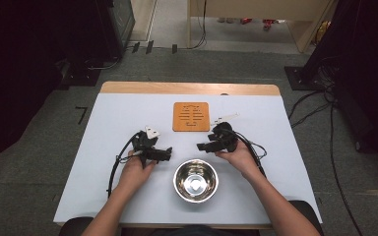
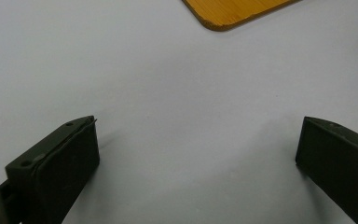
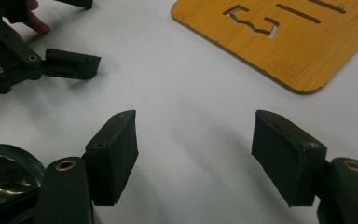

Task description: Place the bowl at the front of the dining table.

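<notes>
Left gripper (image 1: 169, 155) and right gripper (image 1: 200, 146): jaws apart, empty, low over smooth white table (image 1: 118, 113). Round polished steel bowl (image 1: 195, 180) sits between the hands; slotted bamboo trivet (image 1: 191, 116) beyond.

Grey carpet floor (image 1: 34, 147), black cables (image 1: 320, 105) beyond.

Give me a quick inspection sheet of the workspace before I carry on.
Surface: pale table with a wooden far edge, bare between the jaws.
Job's things: steel bowl upright and empty near the front edge; wooden board with cut-out slots lying flat beyond it.
Clutter: nothing seen.
Grippers: left gripper and right gripper both open, holding nothing, pointing toward each other above the bowl.
Cables: one cable trails from each gripper; more lie on the floor at right.
Surroundings: grey carpet, dark equipment on both sides, wooden furniture behind.
</notes>
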`<state>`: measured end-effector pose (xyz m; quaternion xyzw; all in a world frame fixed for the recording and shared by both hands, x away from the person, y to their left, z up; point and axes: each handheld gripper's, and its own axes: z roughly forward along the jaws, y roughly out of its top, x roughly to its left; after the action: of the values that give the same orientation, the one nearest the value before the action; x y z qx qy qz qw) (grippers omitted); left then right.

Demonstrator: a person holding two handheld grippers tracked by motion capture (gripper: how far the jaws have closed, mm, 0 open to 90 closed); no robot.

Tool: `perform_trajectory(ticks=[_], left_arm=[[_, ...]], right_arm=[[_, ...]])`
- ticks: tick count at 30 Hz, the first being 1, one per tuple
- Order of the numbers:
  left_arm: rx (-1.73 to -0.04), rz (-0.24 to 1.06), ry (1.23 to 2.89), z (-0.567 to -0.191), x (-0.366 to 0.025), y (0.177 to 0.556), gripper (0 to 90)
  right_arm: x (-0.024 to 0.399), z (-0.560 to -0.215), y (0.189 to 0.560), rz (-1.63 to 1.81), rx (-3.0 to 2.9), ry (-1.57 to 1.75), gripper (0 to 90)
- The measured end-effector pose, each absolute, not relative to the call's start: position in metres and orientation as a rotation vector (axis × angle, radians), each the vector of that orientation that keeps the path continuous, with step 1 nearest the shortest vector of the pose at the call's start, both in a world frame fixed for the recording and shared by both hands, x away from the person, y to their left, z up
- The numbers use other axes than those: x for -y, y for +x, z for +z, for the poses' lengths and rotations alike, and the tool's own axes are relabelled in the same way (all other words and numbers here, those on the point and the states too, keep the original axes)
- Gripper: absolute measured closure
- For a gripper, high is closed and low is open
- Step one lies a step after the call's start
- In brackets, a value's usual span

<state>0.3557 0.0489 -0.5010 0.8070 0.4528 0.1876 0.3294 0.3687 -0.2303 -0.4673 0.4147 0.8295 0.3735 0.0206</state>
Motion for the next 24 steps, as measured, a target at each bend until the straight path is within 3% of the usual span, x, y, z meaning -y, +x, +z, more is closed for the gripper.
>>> perform_trajectory(ticks=[24], left_arm=[[-1.187, 0.491, 2.107, -0.501, -0.049, 0.356, 0.0]], right_arm=[[0.229, -0.447, 0.349, 1.165, -2.587, 1.214, 32.8]])
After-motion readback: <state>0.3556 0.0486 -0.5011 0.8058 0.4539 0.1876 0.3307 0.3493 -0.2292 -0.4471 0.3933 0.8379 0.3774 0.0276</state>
